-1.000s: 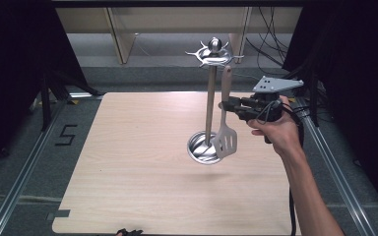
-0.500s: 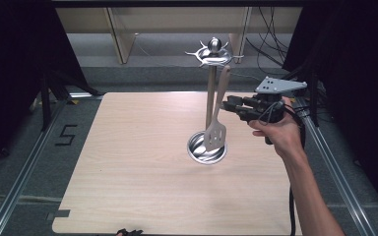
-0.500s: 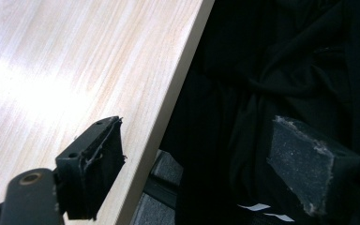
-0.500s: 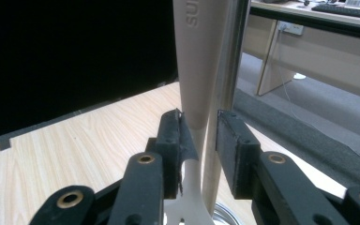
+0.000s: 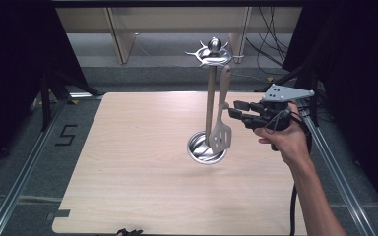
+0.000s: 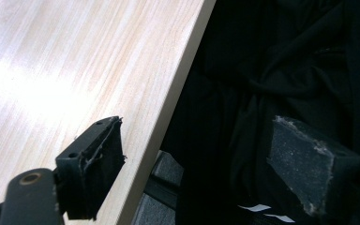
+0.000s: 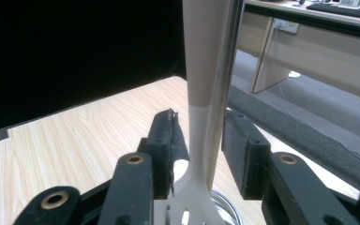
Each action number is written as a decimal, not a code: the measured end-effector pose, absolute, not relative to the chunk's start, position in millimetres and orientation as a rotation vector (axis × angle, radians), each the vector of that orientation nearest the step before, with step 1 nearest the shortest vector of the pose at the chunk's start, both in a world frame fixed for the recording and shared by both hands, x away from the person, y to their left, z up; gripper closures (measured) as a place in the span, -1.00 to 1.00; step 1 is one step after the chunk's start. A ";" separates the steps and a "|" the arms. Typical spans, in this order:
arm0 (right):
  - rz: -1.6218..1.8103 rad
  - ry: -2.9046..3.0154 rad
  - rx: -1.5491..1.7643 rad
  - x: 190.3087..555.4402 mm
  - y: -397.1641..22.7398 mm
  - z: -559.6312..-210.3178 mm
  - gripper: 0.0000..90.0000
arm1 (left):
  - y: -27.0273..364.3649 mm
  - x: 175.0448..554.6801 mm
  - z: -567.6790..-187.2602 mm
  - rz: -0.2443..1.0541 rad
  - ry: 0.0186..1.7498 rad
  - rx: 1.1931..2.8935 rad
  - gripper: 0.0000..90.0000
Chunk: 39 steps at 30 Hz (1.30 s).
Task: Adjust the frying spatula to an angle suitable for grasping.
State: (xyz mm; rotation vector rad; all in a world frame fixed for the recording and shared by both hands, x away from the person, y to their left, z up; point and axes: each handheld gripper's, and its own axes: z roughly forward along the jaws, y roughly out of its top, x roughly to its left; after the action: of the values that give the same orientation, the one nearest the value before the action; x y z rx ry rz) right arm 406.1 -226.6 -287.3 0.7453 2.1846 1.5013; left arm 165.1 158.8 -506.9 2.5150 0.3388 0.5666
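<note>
On the far right side of the wooden table stands a shiny metal stand with a round base, a thin pole and hooks on top. A slotted turner hangs from 1 of those hooks, with its flat white head down by the base. The right gripper is held beside it at about the middle of the handle. In the right gripper view, its 2 jaws sit on either side of the handle and the pole, with gaps showing, so it is open and has nothing in its grip. The left gripper is down by the near edge of the table, its jaws wide apart and empty. I think the turner is light and stiff, and its smooth handle could be a bit slippery. It hangs loose, so a push would likely make it swing. A good spot to hold looks like the middle of the handle, without the pole between the jaws. The stand looks tall and thin, so a hard pull might tip it.
</note>
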 end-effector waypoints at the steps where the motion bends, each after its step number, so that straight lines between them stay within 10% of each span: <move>1: 1.501 2.169 0.721 406.4 -227.2 -288.1 0.42 | 158.8 165.1 -507.0 0.567 0.338 2.515 -0.62; 39: 1.454 2.144 0.789 377.9 -239.5 -340.8 0.10 | 158.4 165.3 -508.3 0.577 0.343 2.505 -0.62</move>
State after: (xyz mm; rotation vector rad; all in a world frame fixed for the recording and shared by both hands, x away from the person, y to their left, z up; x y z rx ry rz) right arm 377.9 -239.5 -340.8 0.7892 2.1442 1.4536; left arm 165.3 158.4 -508.3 2.5047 0.3427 0.5773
